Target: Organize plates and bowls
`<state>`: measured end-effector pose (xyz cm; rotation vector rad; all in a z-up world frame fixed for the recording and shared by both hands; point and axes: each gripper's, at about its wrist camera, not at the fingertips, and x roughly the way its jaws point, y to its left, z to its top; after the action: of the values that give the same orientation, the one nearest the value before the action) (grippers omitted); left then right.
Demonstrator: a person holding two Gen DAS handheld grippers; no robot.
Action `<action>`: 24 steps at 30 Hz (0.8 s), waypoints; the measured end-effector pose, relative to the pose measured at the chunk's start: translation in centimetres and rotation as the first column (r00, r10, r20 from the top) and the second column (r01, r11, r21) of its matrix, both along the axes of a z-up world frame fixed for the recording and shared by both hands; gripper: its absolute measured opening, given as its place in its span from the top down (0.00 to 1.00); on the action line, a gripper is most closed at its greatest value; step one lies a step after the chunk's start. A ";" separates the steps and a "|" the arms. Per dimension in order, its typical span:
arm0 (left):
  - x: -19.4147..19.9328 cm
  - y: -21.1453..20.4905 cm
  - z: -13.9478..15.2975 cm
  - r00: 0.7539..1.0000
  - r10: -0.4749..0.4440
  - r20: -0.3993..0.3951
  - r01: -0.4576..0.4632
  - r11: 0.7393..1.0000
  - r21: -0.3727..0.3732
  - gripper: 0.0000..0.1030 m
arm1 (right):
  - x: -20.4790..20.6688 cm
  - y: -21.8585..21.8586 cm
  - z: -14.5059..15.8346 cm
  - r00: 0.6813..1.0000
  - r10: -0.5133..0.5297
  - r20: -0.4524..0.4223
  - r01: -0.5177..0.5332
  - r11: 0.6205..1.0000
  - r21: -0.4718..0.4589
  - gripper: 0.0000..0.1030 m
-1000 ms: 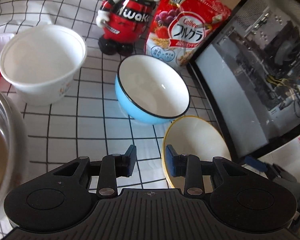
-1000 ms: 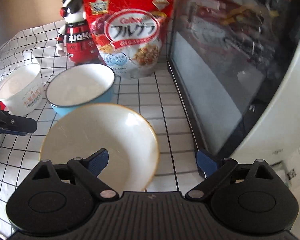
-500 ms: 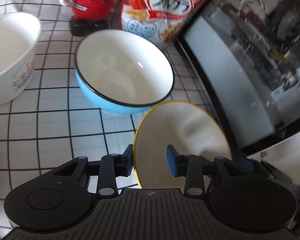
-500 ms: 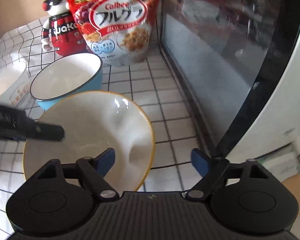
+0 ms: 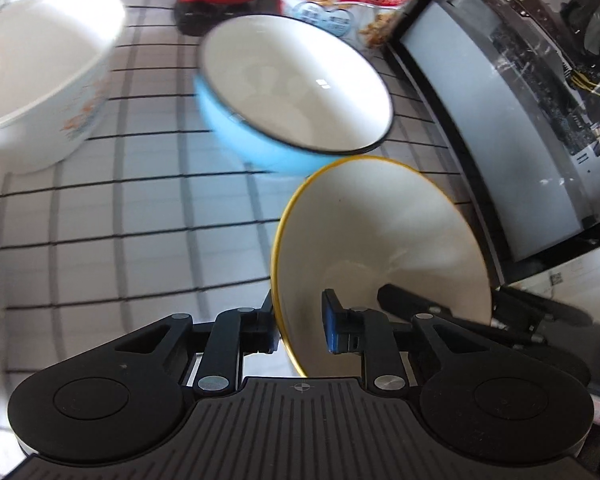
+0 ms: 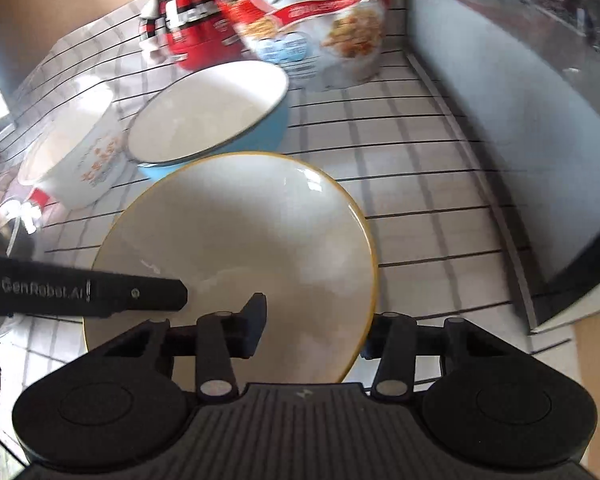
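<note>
Both my grippers dropped onto the yellow-rimmed bowl (image 6: 236, 248), left gripper (image 5: 298, 326) and right gripper (image 6: 314, 330) fingers closing astride opposite rims, not yet clamped, to lift it level.

Left gripper (image 5: 300, 330) points steeply down, jaws closing, one finger (image 5: 266, 332) outside and one finger (image 5: 336, 328) inside the rim of the yellow-rimmed bowl (image 5: 380, 240); pads not clearly pressing. Right gripper (image 6: 312, 328) also angled down, jaws closing astride the same bowl's opposite rim, left finger (image 6: 254, 320) inside, the other outside. Left gripper's arm shows in the right wrist view.
</note>
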<state>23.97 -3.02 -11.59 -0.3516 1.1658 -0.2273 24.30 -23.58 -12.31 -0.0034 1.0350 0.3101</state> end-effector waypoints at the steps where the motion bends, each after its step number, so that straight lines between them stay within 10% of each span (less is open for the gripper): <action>1: -0.4 0.6 0.1 1.000 0.009 0.000 -0.009 1.000 0.012 0.77 | -0.1 0.7 0.0 1.000 0.023 0.000 -0.023 1.000 0.003 0.56; 14: -3.9 9.2 0.7 0.977 0.212 -0.012 -0.210 0.975 0.069 0.77 | -1.4 9.5 -0.8 0.954 0.299 -0.030 -0.297 0.953 0.055 0.56; 24: -4.5 8.8 0.5 0.982 0.189 -0.008 -0.189 0.981 0.046 0.77 | -0.5 9.7 -1.4 0.954 0.298 -0.033 -0.296 0.954 0.038 0.56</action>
<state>19.51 5.82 -11.07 -0.4220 1.1401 -0.0330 23.76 -13.91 -13.67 -0.1254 1.0678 0.6031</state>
